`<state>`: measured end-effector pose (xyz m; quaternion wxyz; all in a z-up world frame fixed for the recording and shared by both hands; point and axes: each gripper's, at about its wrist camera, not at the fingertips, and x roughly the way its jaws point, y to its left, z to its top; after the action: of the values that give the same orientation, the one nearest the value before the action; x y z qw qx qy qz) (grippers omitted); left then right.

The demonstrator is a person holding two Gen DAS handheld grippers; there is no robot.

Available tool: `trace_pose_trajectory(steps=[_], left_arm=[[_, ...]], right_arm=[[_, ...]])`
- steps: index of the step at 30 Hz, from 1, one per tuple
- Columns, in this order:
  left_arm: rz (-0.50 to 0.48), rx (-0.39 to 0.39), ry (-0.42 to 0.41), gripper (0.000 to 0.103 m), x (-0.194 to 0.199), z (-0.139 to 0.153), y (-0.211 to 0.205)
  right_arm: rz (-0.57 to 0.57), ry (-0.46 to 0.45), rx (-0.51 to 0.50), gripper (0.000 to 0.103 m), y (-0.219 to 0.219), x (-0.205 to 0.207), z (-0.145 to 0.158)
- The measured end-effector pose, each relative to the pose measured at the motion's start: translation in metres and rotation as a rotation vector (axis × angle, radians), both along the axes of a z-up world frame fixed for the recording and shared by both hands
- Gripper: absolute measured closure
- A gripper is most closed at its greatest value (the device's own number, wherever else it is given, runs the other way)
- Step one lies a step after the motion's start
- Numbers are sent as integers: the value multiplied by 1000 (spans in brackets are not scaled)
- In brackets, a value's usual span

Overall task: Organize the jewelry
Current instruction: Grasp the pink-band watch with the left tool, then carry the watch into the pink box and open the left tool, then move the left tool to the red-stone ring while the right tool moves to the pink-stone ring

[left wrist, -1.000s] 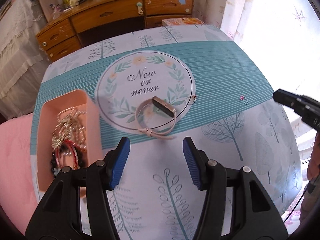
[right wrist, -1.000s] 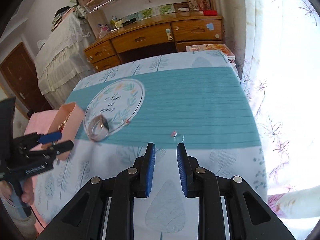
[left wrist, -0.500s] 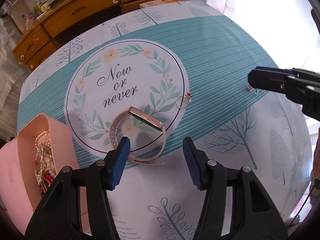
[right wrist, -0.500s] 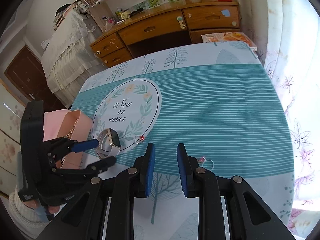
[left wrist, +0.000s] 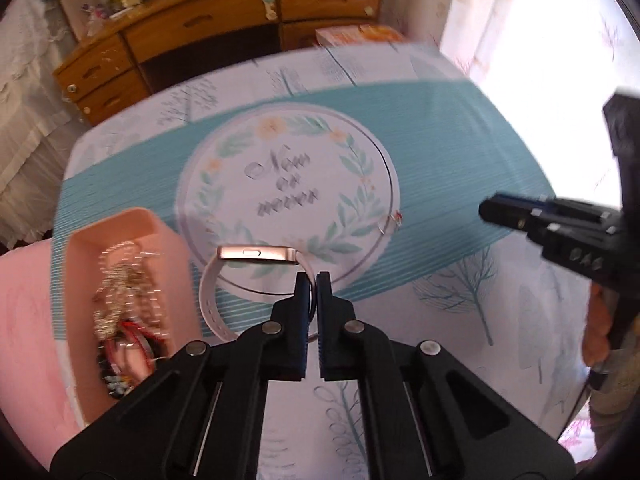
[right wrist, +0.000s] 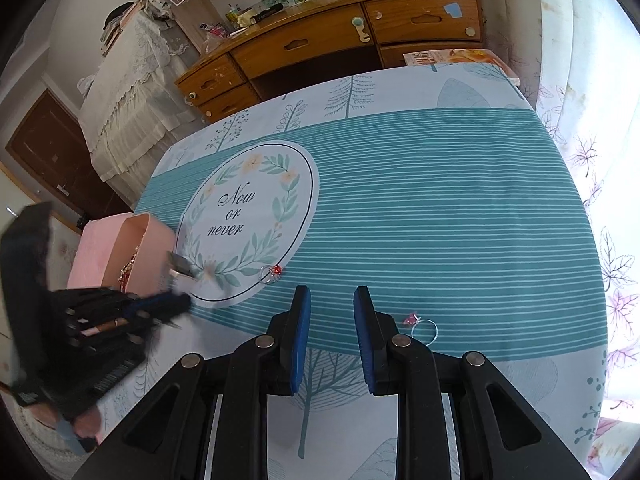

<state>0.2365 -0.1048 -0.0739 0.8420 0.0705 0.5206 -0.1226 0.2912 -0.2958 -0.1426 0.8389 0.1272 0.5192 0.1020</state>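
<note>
My left gripper (left wrist: 313, 280) is shut on the strap of a pale pink watch (left wrist: 256, 254) with a gold case, held just right of the pink box (left wrist: 120, 224) that holds several necklaces and bracelets. The watch shows blurred in the right wrist view (right wrist: 180, 268) next to the box (right wrist: 140, 236). A silver ring with a red stone (right wrist: 270, 273) lies at the edge of the printed circle; it also shows in the left wrist view (left wrist: 390, 222). A ring with a pink stone (right wrist: 422, 326) lies just right of my right gripper (right wrist: 328, 300), which is open and empty.
The table wears a teal striped cloth (right wrist: 440, 208) with a "Now or never" circle (right wrist: 244, 216). A wooden desk (right wrist: 340, 40) stands beyond the far edge. A bright curtained window (right wrist: 592, 120) is on the right. A pink cushion (left wrist: 24, 320) lies left of the box.
My left gripper has closed on the watch strap and lifted the watch, moving it toward the box. The right gripper has moved forward, nearer the pink-stone ring.
</note>
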Motion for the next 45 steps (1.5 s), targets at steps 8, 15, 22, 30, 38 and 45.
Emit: trace_pose_trajectory(steps=[8,15,22,30,38,45], left_arm=[[159,-37,-20,102,-9,48,91],[273,-41,65,101,-19,32,152],[308,-4,132,92,-19,-1,164],[272,5,107,70,-22,9,141],[181,-25,55,62,-24,39,96],[112,-67,73,62,-4,38,46]], right_arm=[[-22,1,8,81,-9,-8,-2],[-27,1,15,81,-13,-23,-1],[-26,14,14,81,-9,-35,-2],[-28,-13,6,81,-12,-49,16],[-38,-20,49,81,-27,-57,31],[-49,-43,97,81,-42,-53,47]])
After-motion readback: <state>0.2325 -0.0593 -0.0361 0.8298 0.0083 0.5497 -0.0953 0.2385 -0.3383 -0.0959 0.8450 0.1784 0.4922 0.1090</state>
